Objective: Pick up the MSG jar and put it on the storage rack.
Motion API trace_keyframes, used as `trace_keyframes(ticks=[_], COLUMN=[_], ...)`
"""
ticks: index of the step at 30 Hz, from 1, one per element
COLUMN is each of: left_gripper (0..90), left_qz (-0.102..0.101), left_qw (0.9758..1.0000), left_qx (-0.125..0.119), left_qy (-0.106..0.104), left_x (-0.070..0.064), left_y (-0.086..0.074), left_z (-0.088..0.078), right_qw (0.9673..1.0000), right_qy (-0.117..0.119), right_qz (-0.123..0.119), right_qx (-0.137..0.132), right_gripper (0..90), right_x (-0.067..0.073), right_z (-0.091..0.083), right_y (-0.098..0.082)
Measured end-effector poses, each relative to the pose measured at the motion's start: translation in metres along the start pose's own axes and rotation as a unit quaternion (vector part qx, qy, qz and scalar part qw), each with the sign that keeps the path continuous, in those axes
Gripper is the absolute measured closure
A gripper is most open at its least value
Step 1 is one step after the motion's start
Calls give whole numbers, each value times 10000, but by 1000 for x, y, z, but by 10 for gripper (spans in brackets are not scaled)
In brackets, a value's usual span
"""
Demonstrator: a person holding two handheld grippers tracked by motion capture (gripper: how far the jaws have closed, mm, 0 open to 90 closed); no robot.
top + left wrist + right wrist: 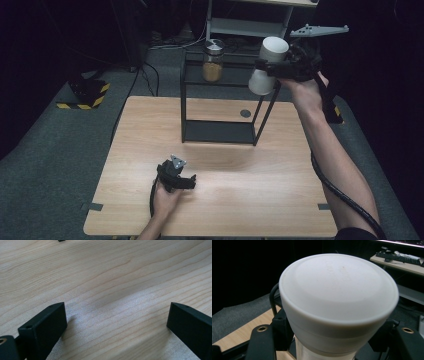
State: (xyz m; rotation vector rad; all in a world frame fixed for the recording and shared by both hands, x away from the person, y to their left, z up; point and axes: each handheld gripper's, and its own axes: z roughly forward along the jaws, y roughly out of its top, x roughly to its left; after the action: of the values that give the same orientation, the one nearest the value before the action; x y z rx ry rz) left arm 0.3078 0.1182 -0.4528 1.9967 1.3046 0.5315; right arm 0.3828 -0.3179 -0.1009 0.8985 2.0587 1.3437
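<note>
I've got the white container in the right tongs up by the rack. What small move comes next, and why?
Probably ease the white container sideways over the rack's top shelf, next to the glass jar. The right tongs are shut on it, and it hangs tilted in the air at that shelf's height, just off its right end.

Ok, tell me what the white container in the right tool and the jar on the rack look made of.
White container: probably matte plastic or ceramic; opaque, smooth, with faint raised lettering on its end.
Jar: likely clear glass or plastic, since the tan contents show through; its cap looks like shiny metal.
Rack: thin black bars, probably painted metal.
</note>
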Motion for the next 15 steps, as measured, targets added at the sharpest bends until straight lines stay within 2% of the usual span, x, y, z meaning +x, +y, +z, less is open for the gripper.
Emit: trace_keyframes(ticks=[15], left_gripper=[28], left_qz=[-26], left_qw=[10000], left_qx=[-11], left_qy=[-39], left_x=[2], left_y=[0], left_z=[0], right_qw=[9989], right_qy=[-387], right_qz=[161], right_qx=[201], right_gripper=[346], right_x=[2], right_z=[37], right_y=[18])
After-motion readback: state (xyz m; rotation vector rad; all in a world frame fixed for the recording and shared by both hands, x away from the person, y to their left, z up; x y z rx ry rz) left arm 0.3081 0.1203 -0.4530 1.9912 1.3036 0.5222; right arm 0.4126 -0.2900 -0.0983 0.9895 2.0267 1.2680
